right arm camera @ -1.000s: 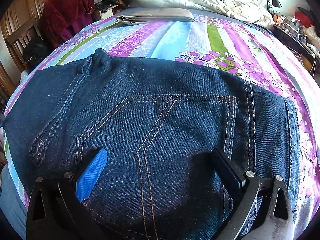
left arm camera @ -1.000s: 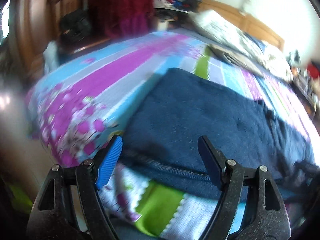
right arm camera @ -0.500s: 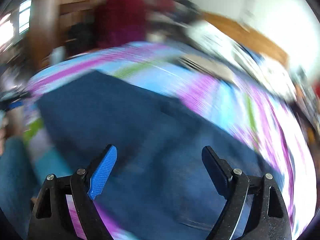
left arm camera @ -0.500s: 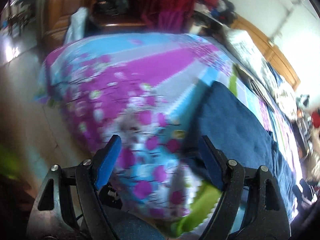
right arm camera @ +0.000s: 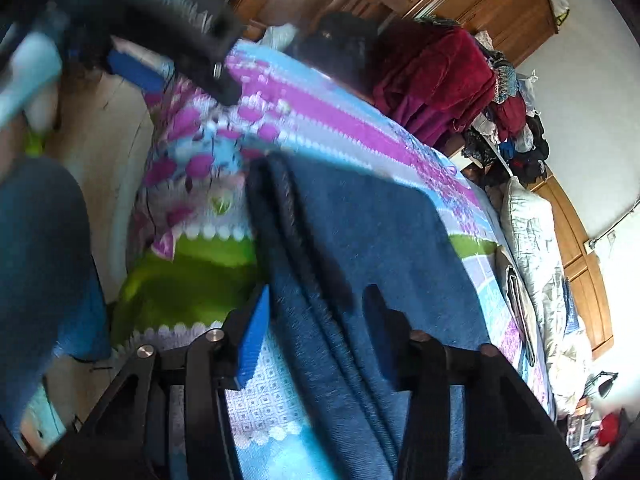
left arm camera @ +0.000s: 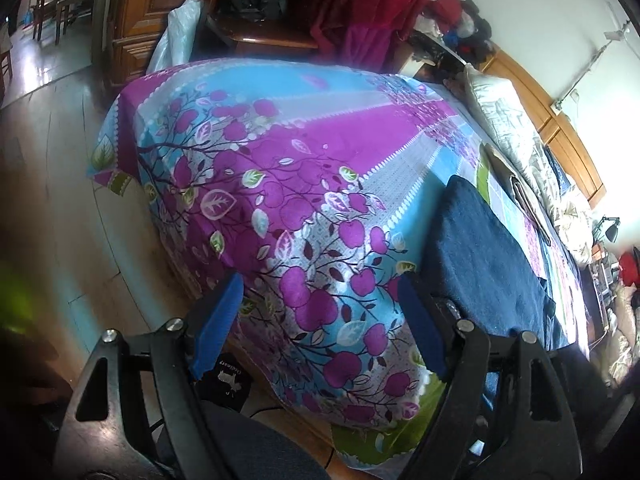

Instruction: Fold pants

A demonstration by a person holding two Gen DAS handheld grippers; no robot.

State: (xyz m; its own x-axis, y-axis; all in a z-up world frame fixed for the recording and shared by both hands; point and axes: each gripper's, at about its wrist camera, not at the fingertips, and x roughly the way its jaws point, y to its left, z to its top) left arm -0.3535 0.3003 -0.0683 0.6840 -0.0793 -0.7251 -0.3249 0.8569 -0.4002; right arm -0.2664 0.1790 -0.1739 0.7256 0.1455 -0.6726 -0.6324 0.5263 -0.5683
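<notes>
one pair of folded pants (left arm camera: 486, 258) on one bedspread (left arm camera: 280, 160) — two grippers: left gripper (left arm camera: 320, 324) jaws apart, empty; right gripper (right arm camera: 316, 332) jaws apart — astride the denim edge.

bed (left arm camera: 280, 128) floral sheet | wooden wardrobe (left arm camera: 136, 16) | glossy floor (left arm camera: 44, 152)

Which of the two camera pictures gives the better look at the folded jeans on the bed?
The right wrist view: the jeans fill its middle, with stacked folded edges visible, though blurred. The left wrist view shows only their near end, a plain dark slab at the right.
</notes>
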